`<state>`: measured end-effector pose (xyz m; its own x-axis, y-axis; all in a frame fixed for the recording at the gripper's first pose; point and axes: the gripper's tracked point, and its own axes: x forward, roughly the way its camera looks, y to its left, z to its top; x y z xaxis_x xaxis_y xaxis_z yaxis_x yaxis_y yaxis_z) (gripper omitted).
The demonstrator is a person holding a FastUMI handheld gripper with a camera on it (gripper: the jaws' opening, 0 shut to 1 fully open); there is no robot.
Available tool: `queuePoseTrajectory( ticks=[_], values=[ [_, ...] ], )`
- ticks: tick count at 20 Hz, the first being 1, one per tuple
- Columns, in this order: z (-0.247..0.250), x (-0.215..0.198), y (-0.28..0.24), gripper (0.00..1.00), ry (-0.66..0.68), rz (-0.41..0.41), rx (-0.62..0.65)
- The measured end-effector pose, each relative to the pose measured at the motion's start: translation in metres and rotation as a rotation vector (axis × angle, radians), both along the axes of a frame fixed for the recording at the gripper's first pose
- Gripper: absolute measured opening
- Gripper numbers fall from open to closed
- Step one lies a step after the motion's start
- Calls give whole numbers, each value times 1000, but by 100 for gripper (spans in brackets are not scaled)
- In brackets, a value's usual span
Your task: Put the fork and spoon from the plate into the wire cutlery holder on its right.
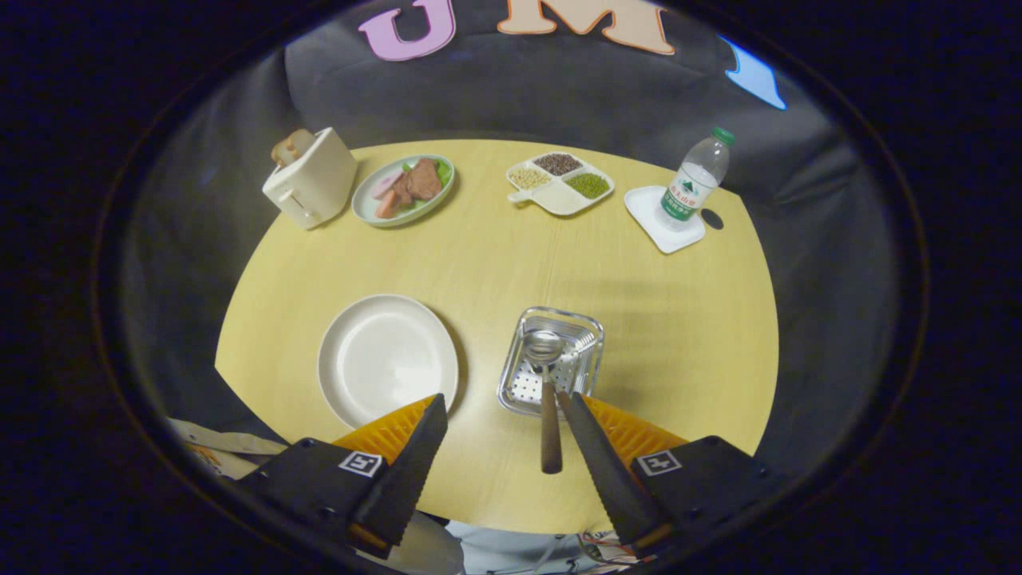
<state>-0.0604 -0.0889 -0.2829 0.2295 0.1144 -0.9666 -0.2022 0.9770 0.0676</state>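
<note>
Currently, the gripper (pixel 499 407) is held with its fingers spread wide apart and nothing clamped between them. Just beside the right finger, the spoon (pixel 548 391) is seen standing in the wire cutlery holder (pixel 587 331), bowl at the far end, brown handle leaning out over the near rim. To the left of the holder, the plate (pixel 383 351) lies bare; a fork cannot be made out in the holder. At the far side of the table (pixel 495 247) a toaster (pixel 311 180), a food plate (pixel 403 190), a divided dish (pixel 560 184) and a bottle (pixel 696 180) are set. The protruding handle is judged a hazard: if struck by the right finger, the spoon could be levered out or the holder tipped.
</note>
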Motion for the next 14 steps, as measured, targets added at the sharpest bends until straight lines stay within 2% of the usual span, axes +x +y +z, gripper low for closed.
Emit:
queuePoseTrajectory(
  ticks=[8,14],
  values=[
    [7,-19,7,99,-137,-87,0],
    [36,-13,22,99,-369,-102,-8]
  ],
)
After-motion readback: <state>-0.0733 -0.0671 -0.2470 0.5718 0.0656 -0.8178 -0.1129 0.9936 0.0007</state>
